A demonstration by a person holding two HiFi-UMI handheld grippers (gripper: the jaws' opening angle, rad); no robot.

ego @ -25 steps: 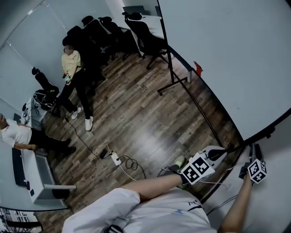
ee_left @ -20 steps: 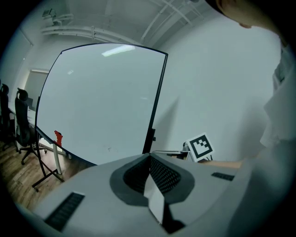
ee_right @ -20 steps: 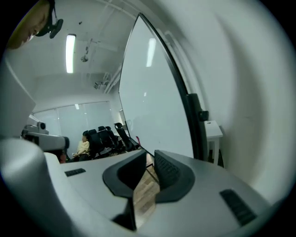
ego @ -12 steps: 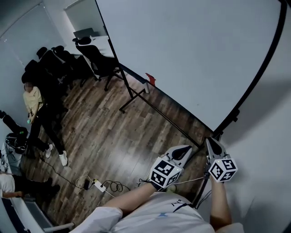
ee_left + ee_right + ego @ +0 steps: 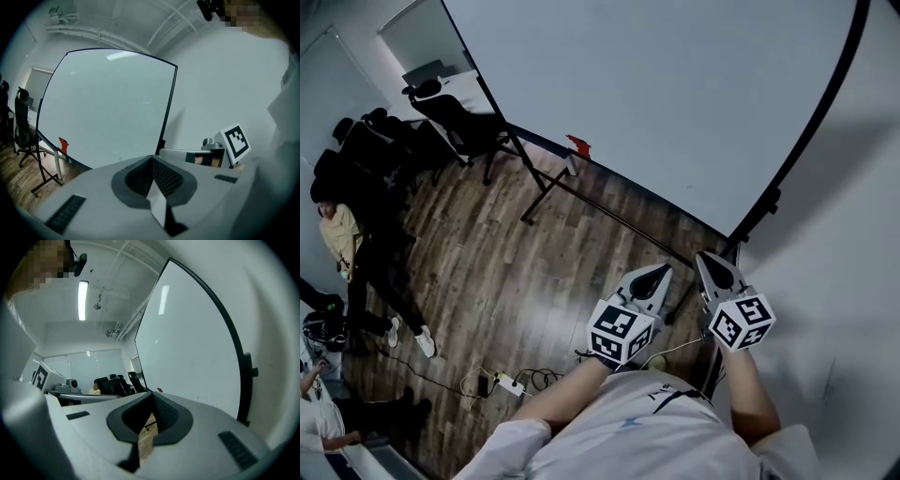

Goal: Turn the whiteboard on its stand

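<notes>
The whiteboard (image 5: 675, 103) is a large white panel in a black frame on a wheeled stand, and it fills the upper half of the head view. Its right post (image 5: 802, 141) runs down to the floor just beyond my grippers. A red object (image 5: 578, 145) sits on its lower rail. My left gripper (image 5: 661, 270) and right gripper (image 5: 704, 256) hang side by side, close to the foot of that post. Both are shut with nothing between the jaws. The board (image 5: 108, 108) stands ahead of the left gripper (image 5: 152, 158). It rises to the right of the right gripper (image 5: 152, 394), as the whiteboard (image 5: 187, 348).
The stand's left legs (image 5: 530, 192) spread over the wooden floor (image 5: 516, 281). Black office chairs (image 5: 450, 117) stand beyond them at the left. A person in a yellow top (image 5: 342, 234) is at the far left. A power strip with cables (image 5: 502, 382) lies near my feet. A white wall (image 5: 853, 281) is at the right.
The head view has swung, so the board now sits centred and higher. Both grippers have moved up toward the board's right post, and the right jaws have come together.
</notes>
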